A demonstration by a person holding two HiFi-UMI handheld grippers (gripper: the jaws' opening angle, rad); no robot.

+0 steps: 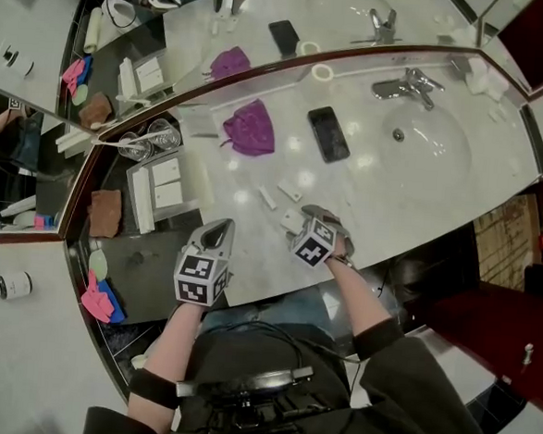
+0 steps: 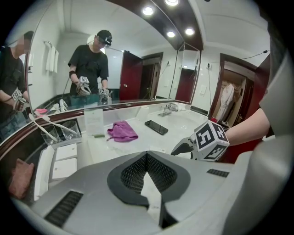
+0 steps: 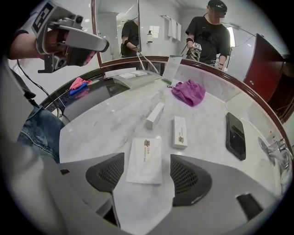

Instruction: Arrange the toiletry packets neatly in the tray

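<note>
The thin white packet [image 3: 146,158] lies flat on the counter [image 3: 115,119] between the open right tongs [image 3: 148,174], likely light and flexible, best pinched across its long edges; the left tongs [image 2: 147,160] are closed, empty.

Lying loose on the marble table [image 3: 105,126], well apart from the tray [image 1: 142,204]: flat white packet [image 3: 144,160], short box [image 3: 179,132], long box [image 3: 155,114].

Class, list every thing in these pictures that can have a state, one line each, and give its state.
left gripper, jaws shut.
right gripper, jaws wide open, with the flat packet showing between them.
flat packet, lying on the counter, not gripped.
two small boxes, lying flat, apart.
phone, screen dark, lying flat.
purple cloth, crumpled.
tap, no water seen running.
</note>
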